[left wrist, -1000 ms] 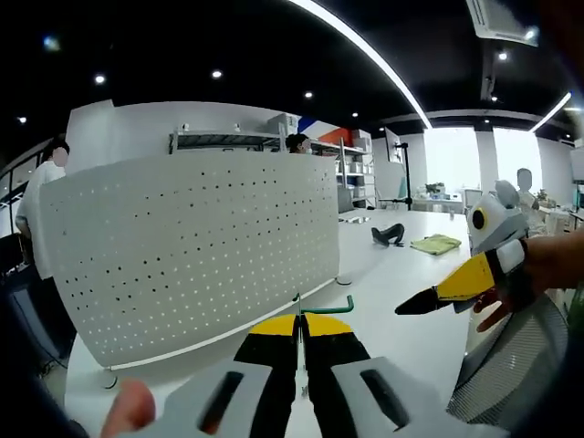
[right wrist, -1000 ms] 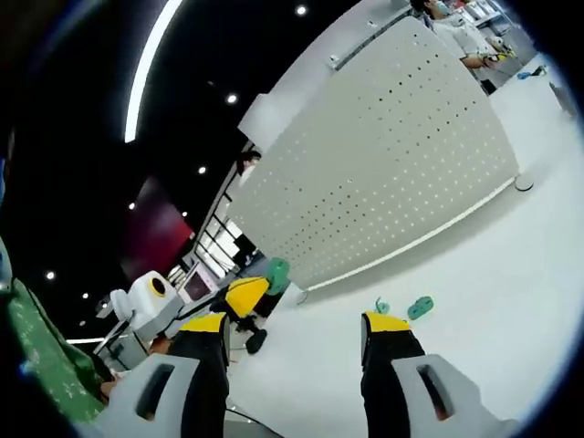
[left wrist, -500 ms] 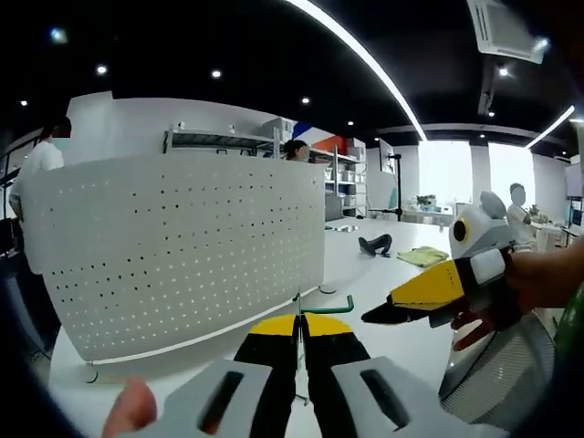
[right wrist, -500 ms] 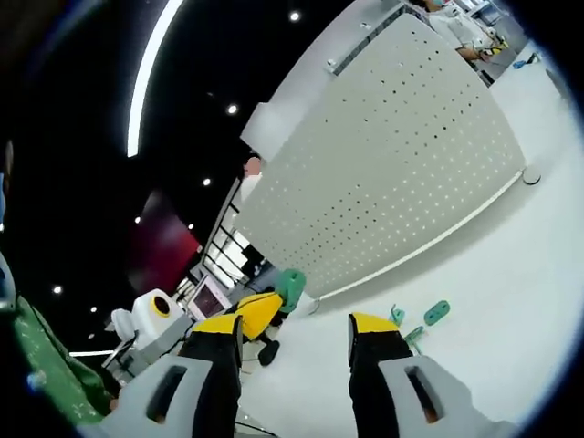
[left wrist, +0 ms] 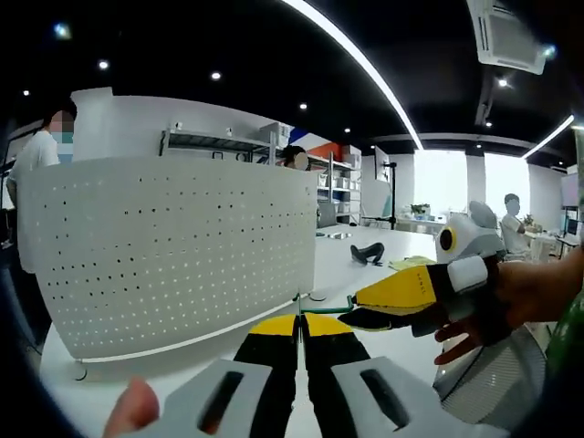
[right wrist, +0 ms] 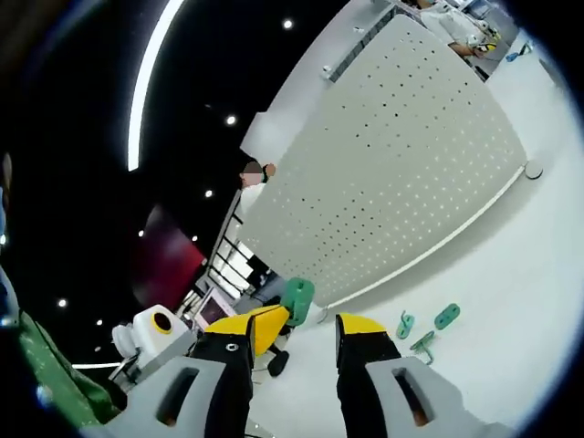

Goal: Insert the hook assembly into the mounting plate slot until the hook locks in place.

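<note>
A white perforated mounting plate [left wrist: 173, 246] stands upright on the white table [left wrist: 351, 269]. My left gripper [left wrist: 300, 319] is shut on a thin green hook [left wrist: 328, 309], whose bent end points right, in front of the plate's lower right corner. My right gripper [left wrist: 351, 318], held by a hand, reaches in from the right with its yellow jaw tips at the hook's end. In the right gripper view, my right gripper [right wrist: 292, 330] is open, the jaws a narrow gap apart. The left gripper's yellow tip [right wrist: 265, 326] and a green piece [right wrist: 297, 297] lie just beyond that gap, below the plate [right wrist: 401, 182].
Three loose green hooks [right wrist: 422, 328] lie on the table [right wrist: 520, 301] right of my right jaws. A round foot [right wrist: 534, 170] props the plate. A black object [left wrist: 365, 254] and a yellow-green cloth [left wrist: 411, 263] lie farther back. People and shelves stand behind the plate.
My right gripper has moved in toward the left gripper until its tips reach the green hook's end, and its jaws have narrowed. The left gripper keeps its hold.
</note>
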`<state>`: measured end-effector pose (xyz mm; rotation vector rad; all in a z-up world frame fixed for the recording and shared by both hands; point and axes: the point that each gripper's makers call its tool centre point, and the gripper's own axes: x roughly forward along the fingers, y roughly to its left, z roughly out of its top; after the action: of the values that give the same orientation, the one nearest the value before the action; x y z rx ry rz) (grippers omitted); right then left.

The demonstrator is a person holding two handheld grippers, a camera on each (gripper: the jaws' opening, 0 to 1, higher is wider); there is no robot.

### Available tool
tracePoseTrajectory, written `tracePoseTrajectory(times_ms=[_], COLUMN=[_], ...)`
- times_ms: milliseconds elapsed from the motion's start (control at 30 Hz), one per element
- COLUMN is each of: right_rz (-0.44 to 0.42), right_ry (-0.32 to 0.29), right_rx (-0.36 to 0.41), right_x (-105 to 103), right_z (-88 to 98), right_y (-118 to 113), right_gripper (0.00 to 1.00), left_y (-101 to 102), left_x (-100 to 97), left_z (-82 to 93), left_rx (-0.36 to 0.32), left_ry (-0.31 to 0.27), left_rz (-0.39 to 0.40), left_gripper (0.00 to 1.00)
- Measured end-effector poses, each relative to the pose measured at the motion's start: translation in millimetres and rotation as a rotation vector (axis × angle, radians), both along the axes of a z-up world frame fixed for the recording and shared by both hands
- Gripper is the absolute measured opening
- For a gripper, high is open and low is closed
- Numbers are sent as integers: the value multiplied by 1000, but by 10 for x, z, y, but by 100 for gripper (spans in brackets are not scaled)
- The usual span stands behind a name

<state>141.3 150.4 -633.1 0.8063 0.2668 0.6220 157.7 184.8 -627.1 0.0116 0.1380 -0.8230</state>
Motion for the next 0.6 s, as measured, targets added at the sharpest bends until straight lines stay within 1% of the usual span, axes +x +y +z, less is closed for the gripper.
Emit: tracePoseTrajectory(times_ms=[100, 233, 333, 433, 600], right_rz=[-2, -5, -12, -12, -24], right_ry=[3, -1, 4, 3, -4], right_rx=[11, 4, 26, 12, 18], right_x=[13, 26, 45, 63, 82], right_z=[9, 11, 30, 16, 37], right_y=[7, 11, 7, 12, 12], right_gripper=[32, 27, 25, 23, 17], left_y=[-15, -31, -49, -62, -76], left_x=[-7, -19, -29, -38, -46], left_z=[10, 13, 22, 29, 33], left_rx=[-3, -12, -18, -24, -27], left_ry=[-2, 3, 5, 8, 10], left_rz=[-4, -7, -10, -13, -15], left_gripper=[2, 2, 2, 2, 2])
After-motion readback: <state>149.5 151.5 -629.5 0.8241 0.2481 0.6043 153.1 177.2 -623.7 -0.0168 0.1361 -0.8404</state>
